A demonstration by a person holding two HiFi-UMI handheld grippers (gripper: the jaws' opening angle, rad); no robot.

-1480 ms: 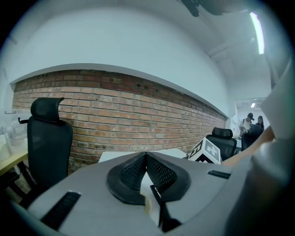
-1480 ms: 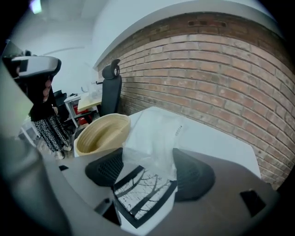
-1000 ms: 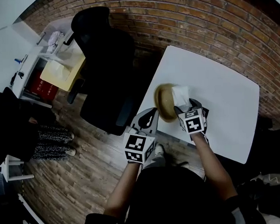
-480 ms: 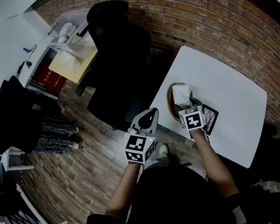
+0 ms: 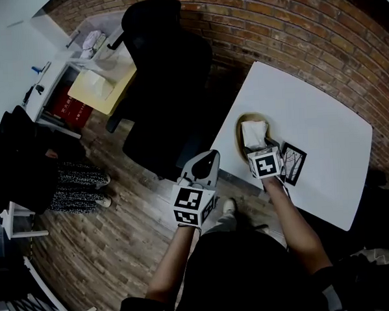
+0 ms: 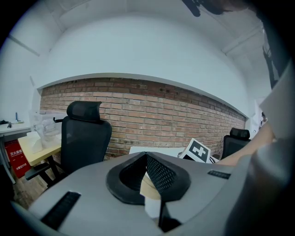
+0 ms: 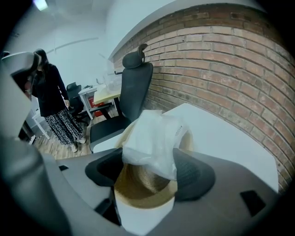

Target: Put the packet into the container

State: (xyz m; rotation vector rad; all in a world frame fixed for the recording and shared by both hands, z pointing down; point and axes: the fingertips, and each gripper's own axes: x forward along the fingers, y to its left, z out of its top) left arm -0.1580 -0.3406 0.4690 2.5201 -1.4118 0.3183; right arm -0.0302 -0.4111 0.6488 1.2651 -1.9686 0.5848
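- Right gripper (image 7: pixel 152 159): jaws pinched the white packet (image 7: pixel 154 136), whose long axis ran 12 to 6 o'clock, directly over the woven container (image 5: pixel 237 133).
- Left gripper (image 6: pixel 146 157): jaws pressed together, empty, at 8 o'clock from the container, well apart.

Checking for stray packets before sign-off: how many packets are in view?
1. The white packet sits between the fingers of the right gripper, over the woven basket on the white table. Another could lie hidden in the basket beneath it.
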